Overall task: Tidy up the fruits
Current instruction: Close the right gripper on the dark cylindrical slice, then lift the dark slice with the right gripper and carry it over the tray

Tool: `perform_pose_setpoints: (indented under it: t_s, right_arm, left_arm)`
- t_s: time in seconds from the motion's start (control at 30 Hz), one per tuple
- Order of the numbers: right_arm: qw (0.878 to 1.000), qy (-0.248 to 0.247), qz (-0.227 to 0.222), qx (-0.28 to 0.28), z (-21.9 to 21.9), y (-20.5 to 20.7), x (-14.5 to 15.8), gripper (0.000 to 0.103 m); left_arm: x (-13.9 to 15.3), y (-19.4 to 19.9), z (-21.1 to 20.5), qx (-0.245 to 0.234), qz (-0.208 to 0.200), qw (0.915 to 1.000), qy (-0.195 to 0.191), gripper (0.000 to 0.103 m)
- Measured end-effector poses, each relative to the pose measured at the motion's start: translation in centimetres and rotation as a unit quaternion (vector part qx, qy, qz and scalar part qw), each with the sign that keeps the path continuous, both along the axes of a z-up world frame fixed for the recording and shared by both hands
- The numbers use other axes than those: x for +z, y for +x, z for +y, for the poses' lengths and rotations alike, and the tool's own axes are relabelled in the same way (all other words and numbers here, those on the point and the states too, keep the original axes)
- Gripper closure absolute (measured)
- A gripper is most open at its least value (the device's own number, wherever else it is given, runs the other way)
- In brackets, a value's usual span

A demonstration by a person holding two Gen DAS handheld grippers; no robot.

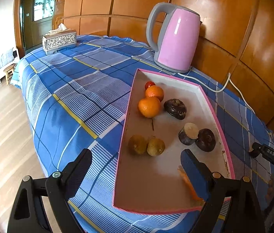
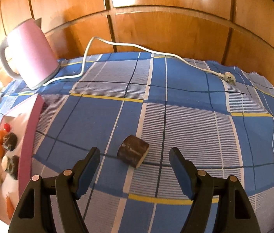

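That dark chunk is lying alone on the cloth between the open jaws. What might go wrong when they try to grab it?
The dark chunk lies tilted on a rounded side, so it may roll off as the right gripper closes. The soft checked cloth may bunch up under the jaws. Carrying it over, it may catch the pink tray wall or bump the fruit already inside.

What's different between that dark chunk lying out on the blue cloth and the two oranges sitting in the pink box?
The dark chunk is blocky, with a flat pale cut face; the two oranges are round and whole. The chunk is dark brown, the oranges bright orange. The chunk lies alone on the checked cloth, in front of the open right gripper; the oranges sit touching each other inside the pink box. Neither is held by a gripper.
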State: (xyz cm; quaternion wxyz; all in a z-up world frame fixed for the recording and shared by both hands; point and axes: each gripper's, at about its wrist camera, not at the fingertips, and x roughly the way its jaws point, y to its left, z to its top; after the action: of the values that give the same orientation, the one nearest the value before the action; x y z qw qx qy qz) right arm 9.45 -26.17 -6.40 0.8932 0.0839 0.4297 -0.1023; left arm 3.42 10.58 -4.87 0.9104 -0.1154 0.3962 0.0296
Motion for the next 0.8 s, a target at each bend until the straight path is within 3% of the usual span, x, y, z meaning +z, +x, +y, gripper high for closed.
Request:
perform_pose_setpoints:
  t_s: [0.13,0.17,0.2,0.23,0.8]
  right_arm:
    - [1.000,-0.006,0.014,-0.004,0.2,1.0,-0.7,0.032]
    - [1.000,-0.007,0.016,-0.004,0.3,1.2,-0.9,0.043]
    - [1.000,-0.007,0.020,0.002,0.4,1.5,-1.1,0.060]
    - [1.000,-0.013,0.025,0.005,0.5,1.6,-1.2,0.066]
    - [0.996,-0.025,0.014,0.082,3.1,0.9,-0.5,0.066]
  left_arm:
    - [0.0,0.0,0.2,0.001,0.001,1.0000,0.001,0.010]
    - [-0.1,0.0,0.2,0.002,0.001,1.0000,0.001,0.010]
    - [-0.1,0.0,0.3,0.003,0.002,1.0000,0.001,0.010]
    - [-0.1,0.1,0.3,0.003,0.002,1.0000,0.000,0.010]
    - [0.3,-0.3,0.0,-0.001,0.000,1.0000,0.001,0.009]
